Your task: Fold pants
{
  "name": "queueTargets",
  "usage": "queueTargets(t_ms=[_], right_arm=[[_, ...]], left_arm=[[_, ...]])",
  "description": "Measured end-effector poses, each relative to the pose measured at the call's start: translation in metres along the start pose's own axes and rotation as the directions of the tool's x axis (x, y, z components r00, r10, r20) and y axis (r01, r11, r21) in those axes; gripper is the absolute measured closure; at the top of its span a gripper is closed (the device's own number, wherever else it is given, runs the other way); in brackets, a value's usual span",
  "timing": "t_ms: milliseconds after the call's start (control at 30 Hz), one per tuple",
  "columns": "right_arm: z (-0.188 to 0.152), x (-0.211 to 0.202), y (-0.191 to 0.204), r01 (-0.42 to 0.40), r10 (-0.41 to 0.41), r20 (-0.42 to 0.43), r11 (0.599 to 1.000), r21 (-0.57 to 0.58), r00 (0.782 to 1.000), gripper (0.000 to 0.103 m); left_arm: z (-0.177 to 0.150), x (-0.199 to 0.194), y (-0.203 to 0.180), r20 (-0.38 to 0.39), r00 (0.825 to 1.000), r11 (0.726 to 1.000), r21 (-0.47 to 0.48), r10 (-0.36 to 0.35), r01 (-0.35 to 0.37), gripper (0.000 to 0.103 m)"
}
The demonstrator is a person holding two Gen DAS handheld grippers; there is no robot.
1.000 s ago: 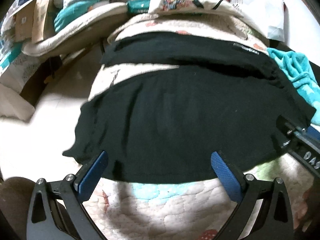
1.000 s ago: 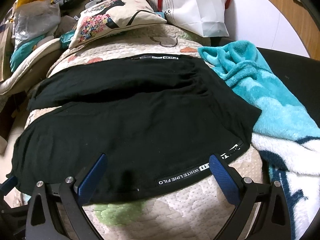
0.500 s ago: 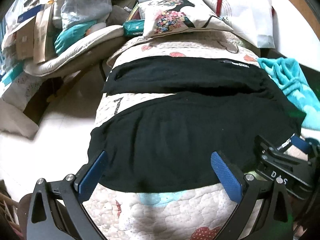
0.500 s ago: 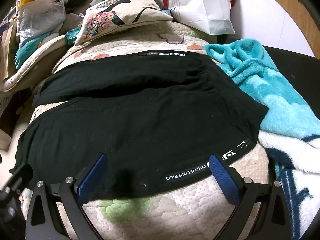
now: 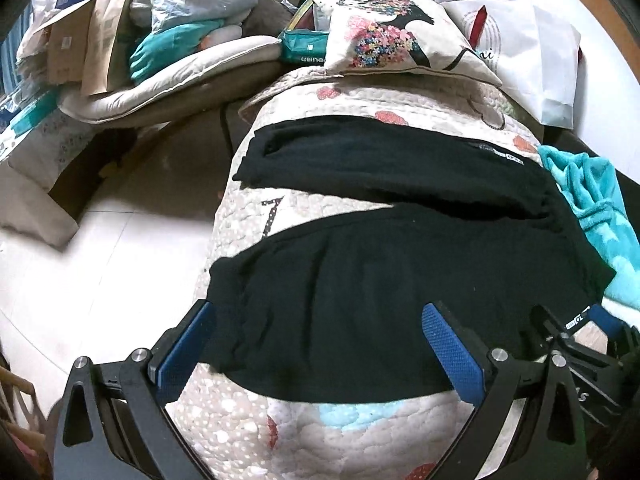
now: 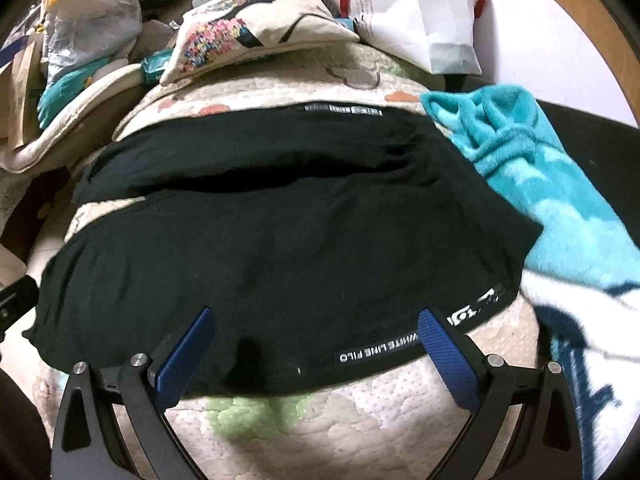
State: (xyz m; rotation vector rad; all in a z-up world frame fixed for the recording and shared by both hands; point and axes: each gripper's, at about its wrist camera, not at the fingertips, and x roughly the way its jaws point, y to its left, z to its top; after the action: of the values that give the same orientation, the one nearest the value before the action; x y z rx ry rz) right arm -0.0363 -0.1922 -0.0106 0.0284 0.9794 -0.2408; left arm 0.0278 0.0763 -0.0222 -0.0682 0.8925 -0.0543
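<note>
Black pants (image 5: 400, 280) lie spread flat across a quilted bed cover (image 5: 340, 432), both legs side by side; they also show in the right wrist view (image 6: 280, 240), with a white-lettered waistband (image 6: 376, 350) at the near edge. My left gripper (image 5: 316, 352) is open and empty, hovering over the near hem end of the pants. My right gripper (image 6: 316, 350) is open and empty over the waistband end. The right gripper also shows in the left wrist view (image 5: 576, 344) at the lower right.
A turquoise blanket (image 6: 540, 184) lies to the right of the pants. A floral pillow (image 5: 396, 40) and a white bag (image 5: 532, 52) sit beyond them. Piled bags and boxes (image 5: 120, 40) stand at far left, with bare floor (image 5: 100, 260) left of the bed.
Both grippers have pulled back and up from the pants, so more of the bed and room shows. Both stay open and the pants lie still.
</note>
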Motion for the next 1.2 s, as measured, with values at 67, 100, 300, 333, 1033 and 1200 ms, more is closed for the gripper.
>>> queueTargets(t_ms=[67, 100, 300, 333, 1033, 1200], right_arm=[[0.007, -0.006, 0.002, -0.002, 0.002, 0.015, 1.0, -0.021, 1.0, 0.0], [0.011, -0.01, 0.004, -0.007, 0.008, 0.018, 0.999, -0.033, 1.0, 0.0], [0.021, -0.017, 0.015, -0.028, 0.029, 0.014, 0.997, -0.07, 0.999, 0.0], [0.021, -0.016, 0.017, -0.027, 0.028, 0.012, 0.997, -0.074, 1.0, 0.0], [0.055, -0.028, 0.025, -0.162, 0.147, -0.11, 0.976, -0.146, 0.983, 0.0], [0.087, -0.03, 0.022, -0.191, 0.171, -0.122, 0.967, -0.17, 0.978, 0.0]], left_arm=[[0.004, -0.001, 0.003, -0.004, 1.0, 1.0, -0.006, -0.002, 0.002, 0.0], [0.006, 0.0, 0.004, -0.01, 1.0, 1.0, -0.007, -0.006, 0.006, 0.0], [0.012, 0.005, 0.01, -0.056, 0.998, 0.999, -0.021, -0.031, 0.03, 0.0], [0.013, 0.006, 0.011, -0.063, 0.997, 0.999, -0.026, -0.039, 0.038, 0.0], [0.02, 0.016, 0.02, -0.112, 0.992, 0.998, -0.047, -0.055, 0.05, 0.0], [0.024, 0.022, 0.021, -0.127, 0.991, 0.999, -0.031, -0.047, 0.043, 0.0]])
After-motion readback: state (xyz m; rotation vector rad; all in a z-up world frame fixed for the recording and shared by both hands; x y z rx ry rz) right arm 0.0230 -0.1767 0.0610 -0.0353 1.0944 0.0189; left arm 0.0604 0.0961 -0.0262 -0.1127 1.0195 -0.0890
